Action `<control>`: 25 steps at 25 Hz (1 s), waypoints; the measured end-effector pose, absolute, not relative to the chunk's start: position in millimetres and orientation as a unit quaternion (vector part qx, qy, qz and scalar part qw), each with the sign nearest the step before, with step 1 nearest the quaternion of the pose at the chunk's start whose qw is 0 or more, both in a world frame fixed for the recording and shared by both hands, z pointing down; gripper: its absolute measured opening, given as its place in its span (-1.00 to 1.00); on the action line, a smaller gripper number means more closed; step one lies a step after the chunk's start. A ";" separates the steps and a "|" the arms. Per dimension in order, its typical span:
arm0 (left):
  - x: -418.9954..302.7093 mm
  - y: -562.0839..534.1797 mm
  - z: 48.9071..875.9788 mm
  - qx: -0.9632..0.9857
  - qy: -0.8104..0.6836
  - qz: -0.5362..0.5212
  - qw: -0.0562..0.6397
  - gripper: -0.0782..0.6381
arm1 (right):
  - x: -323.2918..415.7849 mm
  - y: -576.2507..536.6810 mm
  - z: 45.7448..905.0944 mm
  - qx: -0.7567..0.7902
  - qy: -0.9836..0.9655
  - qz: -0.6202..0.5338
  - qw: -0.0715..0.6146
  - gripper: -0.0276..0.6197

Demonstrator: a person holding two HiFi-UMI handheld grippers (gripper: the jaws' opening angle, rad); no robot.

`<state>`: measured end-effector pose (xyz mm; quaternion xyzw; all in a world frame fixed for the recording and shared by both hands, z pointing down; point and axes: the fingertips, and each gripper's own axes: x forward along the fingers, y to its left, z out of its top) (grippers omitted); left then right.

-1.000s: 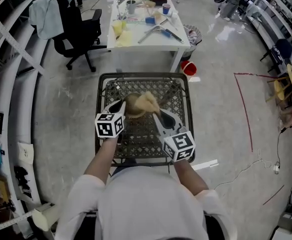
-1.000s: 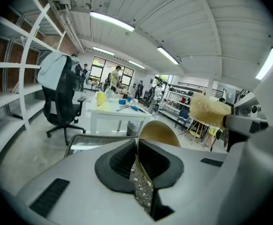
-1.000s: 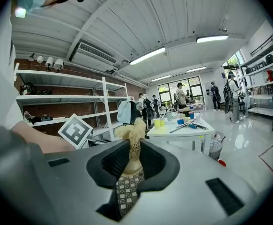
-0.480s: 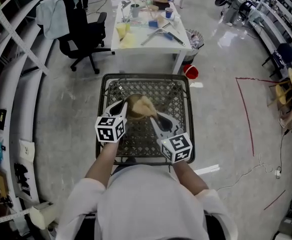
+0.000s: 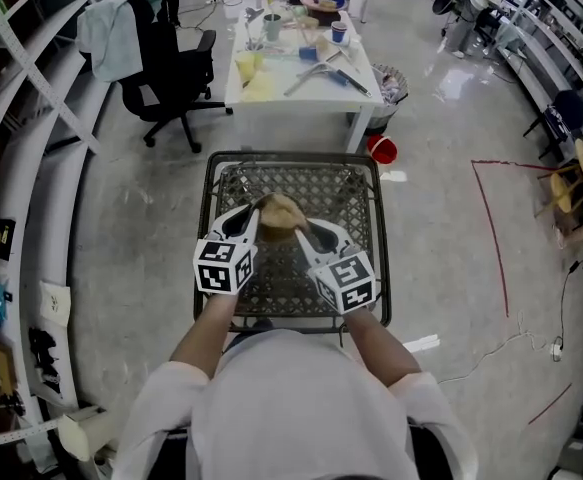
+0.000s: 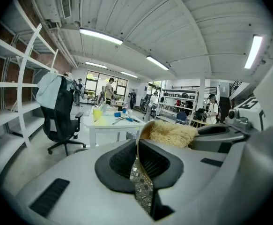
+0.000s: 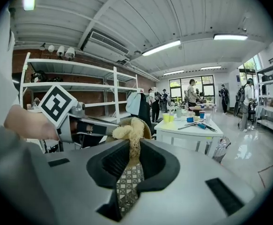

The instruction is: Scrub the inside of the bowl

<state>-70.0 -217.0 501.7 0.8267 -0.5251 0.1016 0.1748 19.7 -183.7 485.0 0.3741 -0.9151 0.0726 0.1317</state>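
The left gripper [image 6: 138, 148] had its jaws pressed nearly together on the thin rim of the bowl [image 6: 143, 131], which ran edge-on between them. Pinching the wall rather than cupping the body probably left the hollow open and turned toward the other tool, while giving a firm hold against the push of scrubbing.

The right gripper [image 7: 132, 150] had its jaws clamped on the lower strands of a pale, fibrous scrubber [image 7: 128, 128], and the bushy head stood out past the tips. That likely let the soft bundle meet the bowl's inner face instead of the hard jaws. In the right gripper view the bowl's brown edge [image 7: 147, 129] showed just behind the bundle, so the scrubber sat at or in the hollow; actual contact could not be made out.

From the head view both grippers met at the middle, the scrubber [image 5: 283, 208] lying over the bowl [image 5: 269, 230]. The bowl was held above the wire table [image 5: 363, 200], seemingly off the mesh, which would keep drips and crumbs falling through.

Further off stood a cluttered white table [image 5: 271, 90] and an office chair [image 5: 171, 68], well apart from the work
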 end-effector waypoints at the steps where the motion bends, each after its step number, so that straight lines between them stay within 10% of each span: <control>1: -70.5 -217.7 499.4 0.827 -0.526 0.099 0.172 -0.65 | 22.0 -186.4 485.9 0.378 -0.912 0.069 0.143 -0.70; 25: -71.1 -233.5 502.6 0.832 -0.516 0.095 0.179 -0.65 | 31.0 -197.9 499.9 0.407 -0.890 0.099 0.181 -0.70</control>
